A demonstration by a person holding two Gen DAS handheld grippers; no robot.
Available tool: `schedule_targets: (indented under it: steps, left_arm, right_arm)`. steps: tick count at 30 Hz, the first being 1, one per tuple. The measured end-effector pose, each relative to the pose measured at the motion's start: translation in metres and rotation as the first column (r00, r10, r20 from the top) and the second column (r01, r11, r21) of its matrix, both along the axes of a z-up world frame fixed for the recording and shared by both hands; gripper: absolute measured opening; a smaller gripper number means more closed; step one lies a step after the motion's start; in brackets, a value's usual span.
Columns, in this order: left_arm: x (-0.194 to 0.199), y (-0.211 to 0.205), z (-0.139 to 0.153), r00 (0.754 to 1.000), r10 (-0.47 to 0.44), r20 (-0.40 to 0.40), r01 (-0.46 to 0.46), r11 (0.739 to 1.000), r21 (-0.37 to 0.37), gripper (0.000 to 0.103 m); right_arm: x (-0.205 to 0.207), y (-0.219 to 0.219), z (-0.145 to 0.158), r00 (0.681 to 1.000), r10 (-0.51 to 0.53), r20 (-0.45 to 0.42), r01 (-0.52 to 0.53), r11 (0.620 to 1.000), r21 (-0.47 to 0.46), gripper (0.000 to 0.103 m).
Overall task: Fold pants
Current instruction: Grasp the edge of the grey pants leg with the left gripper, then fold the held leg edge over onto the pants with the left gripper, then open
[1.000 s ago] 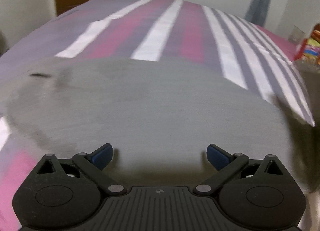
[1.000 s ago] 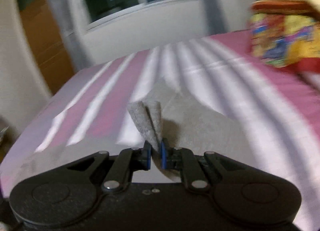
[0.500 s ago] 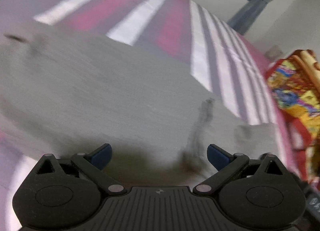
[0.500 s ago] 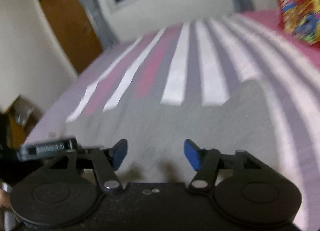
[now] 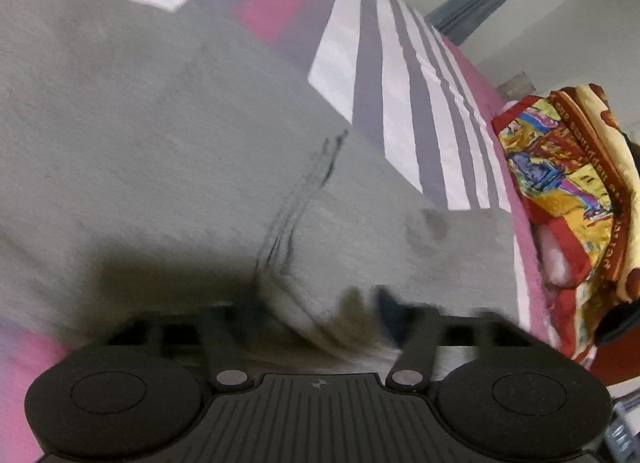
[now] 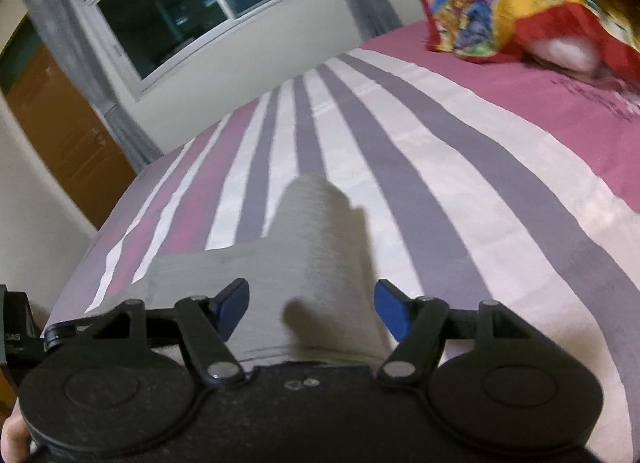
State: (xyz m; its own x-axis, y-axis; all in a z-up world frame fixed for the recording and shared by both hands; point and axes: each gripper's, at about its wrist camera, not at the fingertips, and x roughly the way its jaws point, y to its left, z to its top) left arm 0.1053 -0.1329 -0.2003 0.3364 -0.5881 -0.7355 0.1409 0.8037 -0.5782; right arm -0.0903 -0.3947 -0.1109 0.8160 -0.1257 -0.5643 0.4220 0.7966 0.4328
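Note:
Grey pants [image 5: 160,143] lie spread on a striped bedsheet [image 5: 360,63]. In the left wrist view my left gripper [image 5: 320,311] is low on the near edge of the pants. Its blurred jaws are closing, and a raised fold of the cloth fills the gap between them and touches both fingers. In the right wrist view one folded leg of the pants [image 6: 316,239] runs away from me across the bedsheet [image 6: 440,167]. My right gripper [image 6: 312,311] hangs over the near end of the leg. Its jaws are opening, and the blue pads stand apart from the cloth.
A bright patterned blanket [image 5: 560,191] is heaped at the right side of the bed and shows as the blanket [image 6: 500,3] in the right wrist view. Beyond the bed are a dark window [image 6: 180,11], grey curtains and a brown door [image 6: 60,143].
My left gripper swung right across the pants, dipped, and went from wide open to closing on a fold. My right gripper let go of the grey fold it pinched, opened, and shifted along the leg.

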Motion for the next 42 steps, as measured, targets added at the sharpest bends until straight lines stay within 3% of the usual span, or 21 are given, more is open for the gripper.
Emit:
schedule_targets:
  steps: [2,6,8,12,14,17,20,26,28,30,32,33,35,40,42]
  left_arm:
    - [-0.001,-0.008,-0.002,1.0,0.009,-0.014,-0.009,1.0,-0.001,0.023]
    - [-0.011,-0.012,0.006,0.999,0.018,0.042,-0.019,0.999,0.026,0.019]
    - [-0.014,-0.004,0.02,0.994,0.043,0.105,-0.045,0.999,0.022,0.019]
    - [-0.012,0.025,0.062,0.967,0.076,0.243,-0.083,0.996,0.018,0.018]
    - [-0.009,0.046,0.079,0.954,0.091,0.285,-0.101,0.995,0.017,0.018]
    - [-0.012,0.073,0.089,0.929,0.088,0.36,-0.122,0.99,0.072,0.018]
    - [-0.017,0.095,0.079,0.918,0.114,0.379,-0.168,0.979,0.113,0.018]
    - [-0.006,0.102,0.029,0.945,0.098,0.311,-0.183,0.949,0.258,0.018]
    - [-0.002,0.102,0.027,0.953,0.133,0.273,-0.2,0.952,0.231,0.018]
    - [0.001,0.099,0.042,0.942,0.123,0.311,-0.191,0.961,0.2,0.018]
    - [0.007,0.092,0.058,0.933,0.103,0.344,-0.173,0.969,0.178,0.018]
    - [0.01,0.087,0.065,0.928,0.102,0.358,-0.17,0.972,0.164,0.018]
    - [0.018,0.081,0.079,0.921,0.11,0.373,-0.17,0.977,0.132,0.018]
    - [0.027,0.06,0.106,0.908,0.099,0.408,-0.149,0.984,0.093,0.018]
    - [0.027,0.055,0.12,0.901,0.105,0.421,-0.141,0.988,0.056,0.018]
  right_arm:
    - [-0.003,0.0,-0.003,1.0,-0.018,0.0,0.018,1.0,0.003,0.069]
    - [-0.006,-0.006,-0.002,0.999,-0.038,0.011,0.038,0.999,0.007,0.069]
    - [-0.007,-0.006,-0.002,0.999,-0.045,0.011,0.045,0.999,0.002,0.069]
    - [0.002,-0.01,-0.001,0.999,-0.038,-0.004,0.038,0.999,-0.022,0.066]
    - [0.012,-0.006,0.0,1.0,-0.016,-0.016,0.015,0.999,-0.046,0.06]
    - [0.03,0.008,0.001,0.998,0.045,-0.053,-0.05,0.994,-0.099,0.054]
    - [0.05,0.033,-0.001,0.988,0.124,-0.094,-0.138,0.978,-0.154,0.052]
    - [0.081,0.069,-0.021,0.956,0.194,-0.219,-0.241,0.947,-0.214,0.051]
    - [0.08,0.071,-0.022,0.952,0.184,-0.243,-0.241,0.943,-0.231,0.049]
    - [0.066,0.071,-0.008,0.97,0.172,-0.173,-0.215,0.937,-0.276,0.051]
    - [0.058,0.074,0.003,0.963,0.211,-0.168,-0.254,0.917,-0.306,0.055]
    - [0.054,0.077,0.004,0.958,0.222,-0.182,-0.272,0.902,-0.334,0.059]
    - [0.045,0.084,0.001,0.958,0.205,-0.2,-0.271,0.877,-0.398,0.08]
    - [0.036,0.091,-0.017,0.942,0.232,-0.24,-0.304,0.895,-0.325,0.077]
    - [0.039,0.098,-0.02,0.939,0.235,-0.251,-0.312,0.888,-0.338,0.078]
